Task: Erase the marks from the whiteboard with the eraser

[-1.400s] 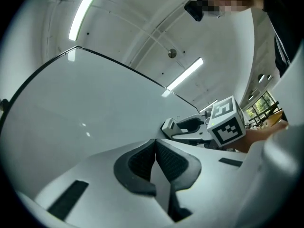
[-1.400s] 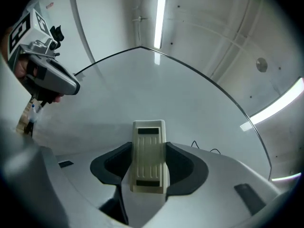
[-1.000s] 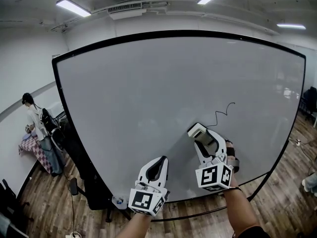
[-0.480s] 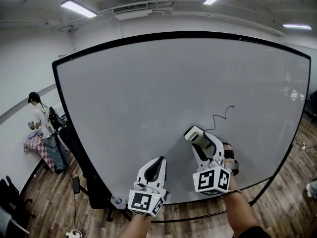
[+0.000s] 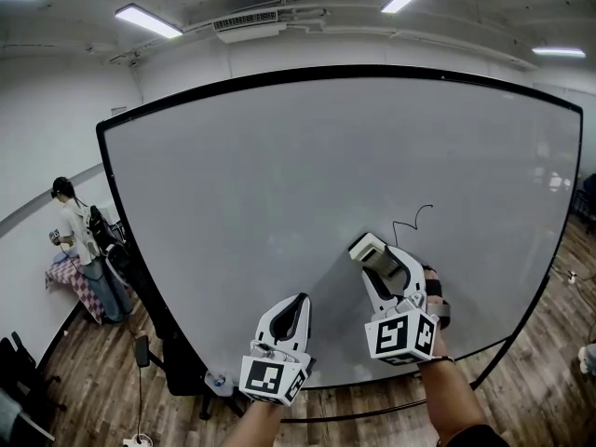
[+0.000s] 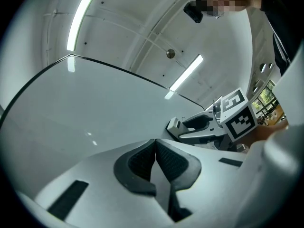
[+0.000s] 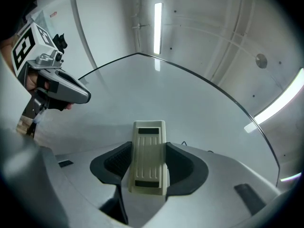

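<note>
A large black-framed whiteboard [image 5: 307,166] fills the head view. A thin black squiggle mark [image 5: 411,218] sits right of its centre. My right gripper [image 5: 372,254] is shut on a cream plastic eraser [image 5: 367,247] just below and left of that mark, close against the board. In the right gripper view the eraser [image 7: 149,158] is clamped between the dark pads, and a bit of the mark [image 7: 184,143] shows beside it. My left gripper [image 5: 290,317] hangs lower left, shut on nothing; in its own view the pads [image 6: 142,163] touch.
A person [image 5: 79,240] stands at the far left beside a small table with a checked cloth [image 5: 67,273]. A dark stand and chair [image 5: 172,357] sit by the board's lower left corner. Wooden floor [image 5: 521,380] lies below.
The right gripper with the eraser has shifted slightly along the board below the squiggle, and the lower end of the mark looks shorter. The left gripper has stayed put.
</note>
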A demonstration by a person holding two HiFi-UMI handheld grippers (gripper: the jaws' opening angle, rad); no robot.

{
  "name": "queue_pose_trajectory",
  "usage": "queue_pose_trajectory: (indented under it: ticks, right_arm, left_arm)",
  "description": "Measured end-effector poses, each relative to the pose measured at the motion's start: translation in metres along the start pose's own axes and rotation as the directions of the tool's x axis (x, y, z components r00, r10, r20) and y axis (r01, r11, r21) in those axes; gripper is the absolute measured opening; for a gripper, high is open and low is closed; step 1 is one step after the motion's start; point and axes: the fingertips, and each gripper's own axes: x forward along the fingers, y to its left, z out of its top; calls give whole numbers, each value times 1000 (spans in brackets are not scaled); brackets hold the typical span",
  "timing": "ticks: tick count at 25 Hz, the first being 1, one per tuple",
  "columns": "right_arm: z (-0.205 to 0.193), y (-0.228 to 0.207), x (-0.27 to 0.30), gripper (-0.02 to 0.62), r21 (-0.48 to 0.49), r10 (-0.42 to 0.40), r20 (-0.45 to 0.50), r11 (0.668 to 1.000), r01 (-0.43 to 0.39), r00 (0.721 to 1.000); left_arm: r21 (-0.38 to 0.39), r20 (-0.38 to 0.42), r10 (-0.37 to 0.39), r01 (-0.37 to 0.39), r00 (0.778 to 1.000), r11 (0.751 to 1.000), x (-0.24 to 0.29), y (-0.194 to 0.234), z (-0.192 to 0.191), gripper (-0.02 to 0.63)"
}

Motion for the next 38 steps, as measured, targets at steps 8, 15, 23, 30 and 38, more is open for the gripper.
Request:
queue_pose_trajectory:
  ticks: [8,15,23,30,38]
  right_arm:
    - [-5,-34,0,247,11,-49,-7,999,49,999]
    - [-6,-55,0,247,17,-77,-8,997,77,997]
    - [-21,-106,-5,245,44,-163,-24,985,164,986]
    - [-44,-162,-18,245,56,-275,-74,959,279,959]
    - [-73,-205,-31,245,42,-377,-144,922,386,915]
  left_arm:
    - [-11,4,4,-4,1000,1000,5,-8,-2,20]
    - [-16,1,-2,2,1000,1000,6,-14,-2,20]
    - [-24,-2,8,-8,1000,1000,10,-25,-4,20]
    - [-10,1,3,-3,1000,1000,13,-34,2,20]
    - [-5,3,4,-4,1000,1000,6,-32,3,20]
